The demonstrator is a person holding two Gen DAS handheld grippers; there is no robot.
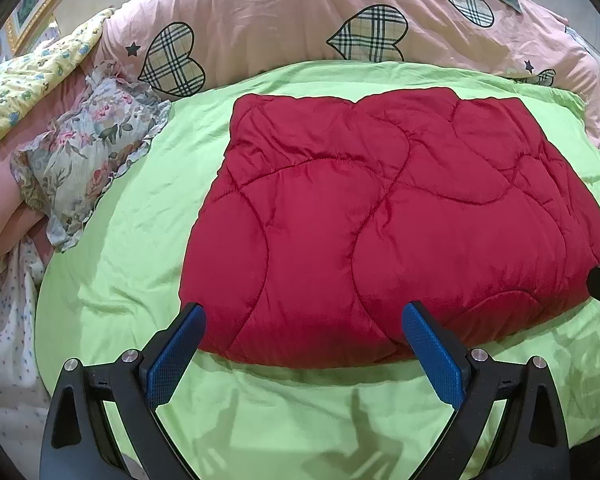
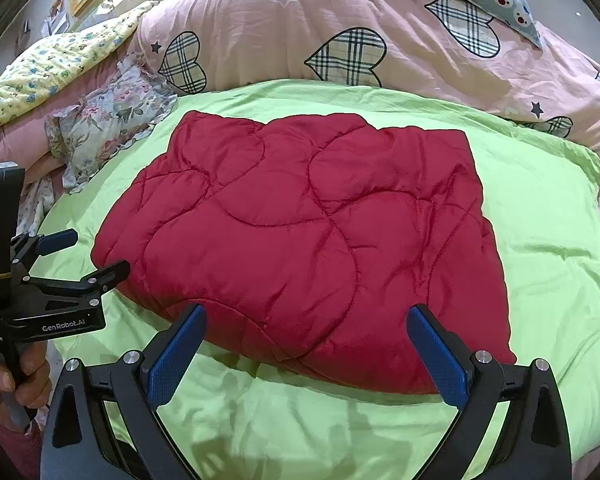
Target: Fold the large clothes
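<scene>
Left wrist view: the left gripper (image 1: 304,320) hovers spread wide and empty, the folded red quilt (image 1: 380,220) on the green sheet (image 1: 140,240) just ahead, broad edge crosswise.

Right wrist view: the right gripper (image 2: 306,322), equally wide and empty, faces the quilt's near-right corner; only here the left gripper appears beside its left edge.

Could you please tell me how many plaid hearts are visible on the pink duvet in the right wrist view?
4: one at left, one in the middle, one upper right, one partly hidden at the green sheet's right edge. Others may be hidden.
</scene>
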